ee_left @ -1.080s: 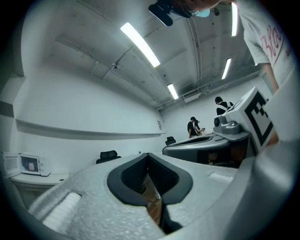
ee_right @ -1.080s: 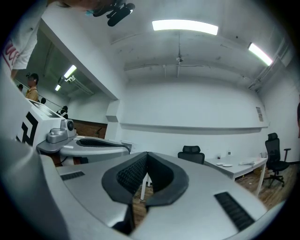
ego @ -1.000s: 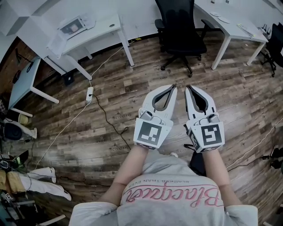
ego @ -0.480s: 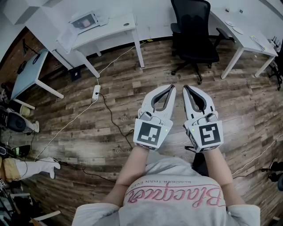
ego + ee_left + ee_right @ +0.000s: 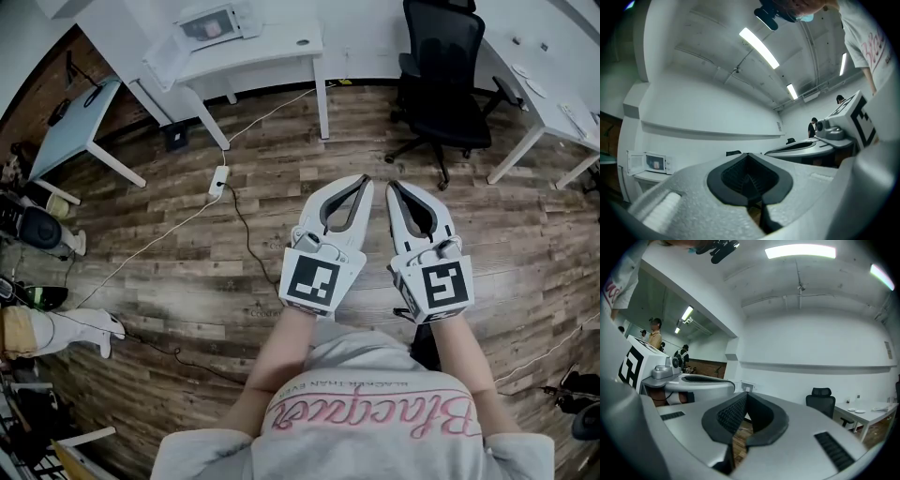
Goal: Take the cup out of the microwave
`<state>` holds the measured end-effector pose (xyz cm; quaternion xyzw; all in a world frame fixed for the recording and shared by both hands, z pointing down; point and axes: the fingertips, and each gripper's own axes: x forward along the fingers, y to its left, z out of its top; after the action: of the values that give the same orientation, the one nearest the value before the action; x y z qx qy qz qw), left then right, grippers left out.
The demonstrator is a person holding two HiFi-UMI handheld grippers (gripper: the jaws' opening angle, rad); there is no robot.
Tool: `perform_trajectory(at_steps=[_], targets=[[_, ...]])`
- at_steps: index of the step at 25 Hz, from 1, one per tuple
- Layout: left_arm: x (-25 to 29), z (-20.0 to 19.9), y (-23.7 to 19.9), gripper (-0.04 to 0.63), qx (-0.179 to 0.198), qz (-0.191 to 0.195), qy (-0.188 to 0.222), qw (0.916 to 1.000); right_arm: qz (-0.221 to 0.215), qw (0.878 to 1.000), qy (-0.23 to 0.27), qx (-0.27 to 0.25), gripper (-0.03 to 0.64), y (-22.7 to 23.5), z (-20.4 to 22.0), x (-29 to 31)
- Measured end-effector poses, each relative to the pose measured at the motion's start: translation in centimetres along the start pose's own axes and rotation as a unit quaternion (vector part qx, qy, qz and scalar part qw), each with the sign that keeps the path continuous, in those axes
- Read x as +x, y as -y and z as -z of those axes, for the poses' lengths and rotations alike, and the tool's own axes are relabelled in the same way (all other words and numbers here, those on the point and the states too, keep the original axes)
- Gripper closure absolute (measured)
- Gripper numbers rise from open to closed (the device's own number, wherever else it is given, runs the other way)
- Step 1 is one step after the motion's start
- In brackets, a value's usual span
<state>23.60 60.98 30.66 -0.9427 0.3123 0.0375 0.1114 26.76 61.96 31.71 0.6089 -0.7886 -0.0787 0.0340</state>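
Observation:
A white microwave (image 5: 214,21) stands on a white desk (image 5: 281,52) at the far top of the head view, its door (image 5: 164,64) swung open to the left. Something small and pinkish shows inside it (image 5: 212,29), probably the cup. The left gripper view shows the same microwave (image 5: 655,163) far off at the left, with the small thing (image 5: 656,164) in its cavity. My left gripper (image 5: 361,181) and right gripper (image 5: 394,185) are held side by side over the wooden floor, far from the desk. Both are shut with nothing between the jaws.
A black office chair (image 5: 445,75) stands right of the microwave desk, with another white desk (image 5: 544,103) beyond it. A power strip (image 5: 218,178) and cables lie on the floor. A pale blue table (image 5: 70,122) and clutter sit at the left. People stand far off.
The microwave desk and the chair have slid right and closer in the head view as the person walks towards them. Both grippers stay shut, side by side.

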Motion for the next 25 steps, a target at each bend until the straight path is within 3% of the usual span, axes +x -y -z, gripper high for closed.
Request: perform_trajectory(at_steps=[3, 17, 25], targets=[[-0.8, 0.7, -2.5, 0.591, -0.023, -0.012, 0.003, 0.9997, -0.011, 1.0, -0.001, 0.004, 0.606, -1.7, 0.0, 2.1], [-5.7, 2.8, -13.0, 0.591, -0.003, -0.057, -0.017, 0.9982, -0.055, 0.998, 0.013, 0.023, 0.606, -9.5, -0.7, 10.4], [-7.6, 3.5, -15.5, 0.591, -0.006, -0.086, -0.023, 0.996, -0.085, 0.996, 0.016, 0.022, 0.606, -11.9, -0.7, 12.3]])
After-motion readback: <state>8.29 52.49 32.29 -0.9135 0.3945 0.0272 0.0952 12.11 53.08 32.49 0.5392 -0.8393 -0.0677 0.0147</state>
